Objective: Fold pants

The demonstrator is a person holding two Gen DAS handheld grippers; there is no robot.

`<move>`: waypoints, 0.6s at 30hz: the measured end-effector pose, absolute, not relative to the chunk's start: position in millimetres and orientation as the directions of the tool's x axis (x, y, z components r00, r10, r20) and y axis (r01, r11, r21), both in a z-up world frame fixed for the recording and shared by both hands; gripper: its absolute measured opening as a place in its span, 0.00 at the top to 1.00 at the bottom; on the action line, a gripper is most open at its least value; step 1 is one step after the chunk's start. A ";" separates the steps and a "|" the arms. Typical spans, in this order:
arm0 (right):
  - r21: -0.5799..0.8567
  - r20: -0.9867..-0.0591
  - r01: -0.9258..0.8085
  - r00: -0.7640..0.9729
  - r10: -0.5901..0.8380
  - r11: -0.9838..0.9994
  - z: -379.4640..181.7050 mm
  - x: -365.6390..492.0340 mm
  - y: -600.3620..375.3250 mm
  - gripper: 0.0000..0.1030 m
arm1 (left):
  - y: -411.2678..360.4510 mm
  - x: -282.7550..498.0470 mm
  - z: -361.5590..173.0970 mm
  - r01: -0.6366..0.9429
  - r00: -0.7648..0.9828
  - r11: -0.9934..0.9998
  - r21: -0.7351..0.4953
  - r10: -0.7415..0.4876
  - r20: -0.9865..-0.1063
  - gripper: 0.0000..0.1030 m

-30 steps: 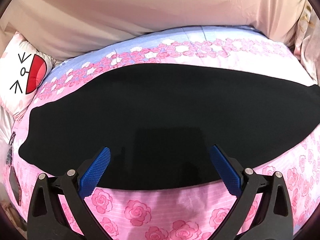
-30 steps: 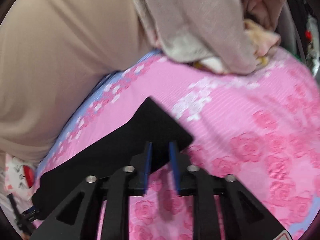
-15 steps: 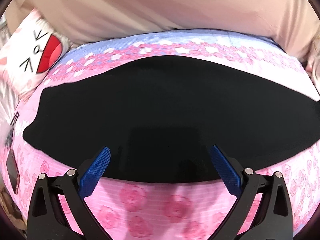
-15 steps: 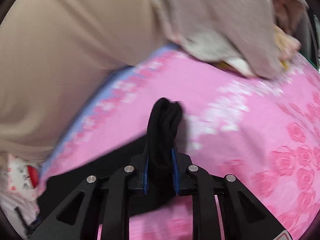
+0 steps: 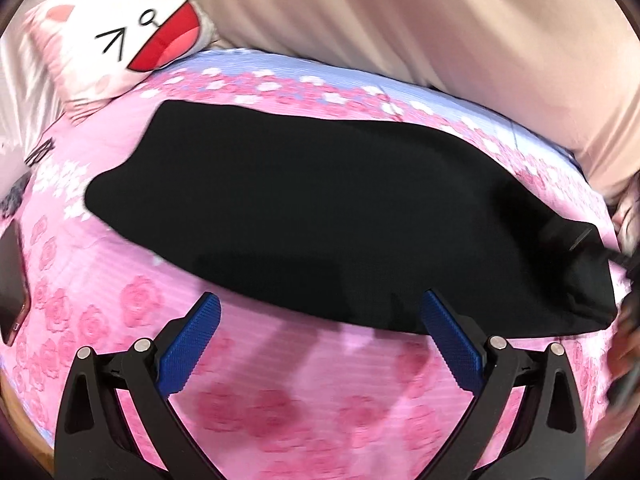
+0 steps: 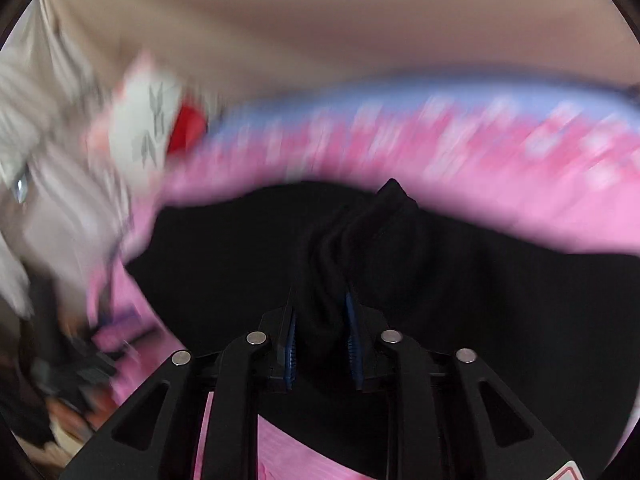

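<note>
Pants (image 5: 320,216), black, are lying lengthwise across the pink floral bed (image 5: 280,400), one end bunched and lifted. Right claw (image 6: 320,336) is pinching that bunched end between its blue pads, its jaws having just eased slightly wider around the fabric. Left claw (image 5: 320,344) is hovering spread and empty at the near edge. Judged best: keeping the carried end low and square over the far end near the cat pillow (image 5: 132,36).

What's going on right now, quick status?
Right gripper clamped on a bunch of the black pants. Left gripper open, empty. Pants on pink bedsheet. Nothing blocking.
</note>
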State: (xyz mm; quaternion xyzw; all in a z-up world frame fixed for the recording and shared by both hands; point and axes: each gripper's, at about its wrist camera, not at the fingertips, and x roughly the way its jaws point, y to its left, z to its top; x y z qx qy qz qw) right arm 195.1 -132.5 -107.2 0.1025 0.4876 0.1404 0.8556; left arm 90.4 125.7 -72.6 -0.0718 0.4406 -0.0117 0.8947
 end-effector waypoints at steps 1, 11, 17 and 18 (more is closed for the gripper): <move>0.289 -0.789 -0.138 0.527 0.317 0.947 -104.0 190.2 -132.8 0.74 | 132.5 89.9 -72.5 -0.050 0.613 0.989 -0.141 -0.081 -0.786 0.05; 0.315 -0.737 0.303 0.675 0.031 0.900 -47.3 65.6 -304.0 0.39 | 197.2 94.0 -89.4 -0.184 0.626 0.949 -0.255 -0.087 -0.775 0.05; 0.503 -0.751 0.432 0.647 0.132 0.749 -107.5 46.3 -357.6 0.39 | 189.3 96.7 -88.6 -0.192 0.619 0.937 -0.292 -0.115 -0.777 0.05; 0.535 -0.743 0.423 0.649 0.168 0.732 -115.1 48.2 -357.3 0.39 | 191.2 95.2 -88.7 -0.209 0.622 0.931 -0.300 -0.110 -0.775 0.05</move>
